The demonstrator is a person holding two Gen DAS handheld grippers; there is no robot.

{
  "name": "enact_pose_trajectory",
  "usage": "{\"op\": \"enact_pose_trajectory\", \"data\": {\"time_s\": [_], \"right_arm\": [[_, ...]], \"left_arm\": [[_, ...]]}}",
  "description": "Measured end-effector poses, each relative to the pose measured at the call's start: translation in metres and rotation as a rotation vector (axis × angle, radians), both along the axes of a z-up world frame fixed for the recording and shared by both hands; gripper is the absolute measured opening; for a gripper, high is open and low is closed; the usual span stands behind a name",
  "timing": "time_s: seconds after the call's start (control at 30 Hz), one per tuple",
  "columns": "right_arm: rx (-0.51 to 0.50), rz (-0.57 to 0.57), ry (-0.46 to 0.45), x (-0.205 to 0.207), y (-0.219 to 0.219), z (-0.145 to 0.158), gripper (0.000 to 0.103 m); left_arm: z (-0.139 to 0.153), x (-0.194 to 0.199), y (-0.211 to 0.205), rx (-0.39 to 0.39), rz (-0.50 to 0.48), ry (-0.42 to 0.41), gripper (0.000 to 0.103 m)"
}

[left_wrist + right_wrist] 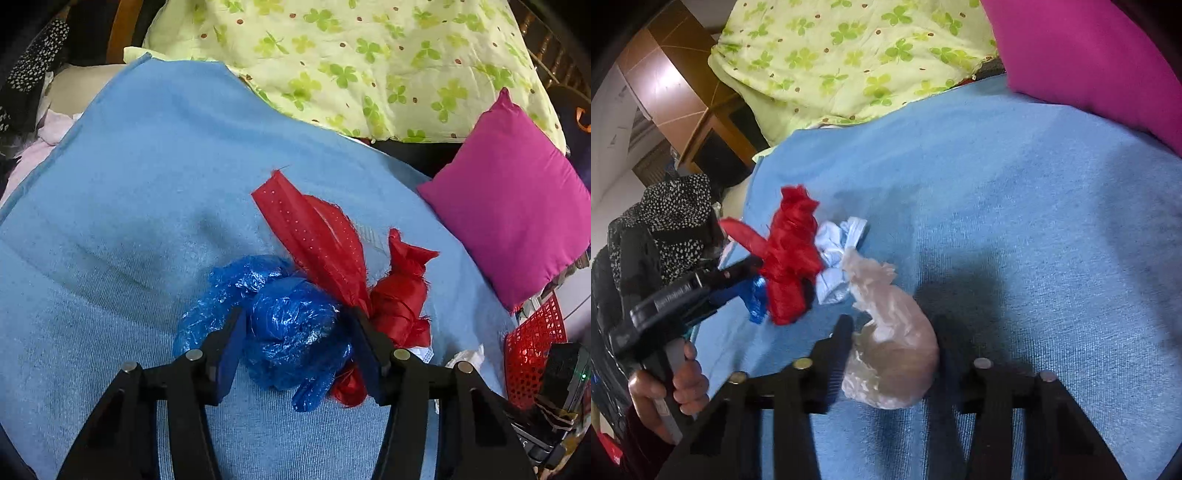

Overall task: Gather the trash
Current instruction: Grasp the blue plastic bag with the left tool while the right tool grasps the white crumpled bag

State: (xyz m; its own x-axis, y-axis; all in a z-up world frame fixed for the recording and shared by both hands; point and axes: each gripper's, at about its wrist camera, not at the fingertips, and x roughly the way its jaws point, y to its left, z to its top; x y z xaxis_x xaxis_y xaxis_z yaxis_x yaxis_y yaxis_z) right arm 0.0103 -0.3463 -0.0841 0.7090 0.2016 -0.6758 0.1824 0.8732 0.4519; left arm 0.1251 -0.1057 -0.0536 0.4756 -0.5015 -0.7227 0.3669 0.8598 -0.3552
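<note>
My left gripper is shut on a crumpled blue plastic bag over the blue blanket. A red fabric scrap and a knotted red bundle lie just right of it. My right gripper is shut on a knotted clear plastic bag. In the right wrist view the left gripper sits to the left, with the red bundle, a bit of the blue bag and a pale blue crumpled bag beside it.
A green clover-print quilt lies at the back. A magenta pillow is on the right. A red mesh basket sits off the blanket's right edge. Dark spotted clothing and a wooden cupboard are on the left.
</note>
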Motion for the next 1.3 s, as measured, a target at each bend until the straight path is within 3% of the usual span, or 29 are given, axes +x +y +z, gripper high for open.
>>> {"op": "enact_pose_trajectory", "data": {"time_s": [0.03, 0.27, 0.53, 0.73, 0.83, 0.93, 1.0, 1.03, 1.3], "right_arm": [[0.008, -0.001, -0.003, -0.002, -0.001, 0.0, 0.039], [0.045, -0.019, -0.037, -0.029, -0.005, 0.019, 0.038], [0.026, -0.015, -0.097, -0.073, 0.005, 0.054, 0.038], [0.044, -0.028, -0.102, -0.092, 0.008, 0.064, 0.041], [0.069, -0.033, -0.093, -0.092, 0.006, 0.063, 0.067], [0.027, -0.034, -0.085, -0.083, 0.004, 0.059, 0.067], [0.007, -0.038, -0.067, -0.073, 0.002, 0.053, 0.067], [0.008, -0.039, -0.058, -0.068, 0.001, 0.05, 0.067], [0.0, -0.02, 0.026, -0.014, 0.001, 0.01, 0.064]], "left_arm": [[0.001, -0.002, 0.001, 0.0, -0.003, -0.003, 0.054], [0.009, -0.026, 0.013, -0.021, 0.001, 0.023, 0.045], [0.036, -0.097, 0.044, -0.008, -0.019, -0.01, 0.045], [0.042, -0.146, 0.06, 0.023, -0.068, -0.016, 0.046], [0.034, -0.158, 0.055, 0.085, -0.09, -0.028, 0.047], [0.022, -0.162, 0.053, 0.134, -0.098, -0.033, 0.051], [0.017, -0.164, 0.052, 0.125, -0.11, -0.023, 0.066], [0.014, -0.165, 0.052, 0.119, -0.114, -0.017, 0.068], [-0.003, -0.161, 0.046, 0.088, -0.105, 0.048, 0.073]]}}
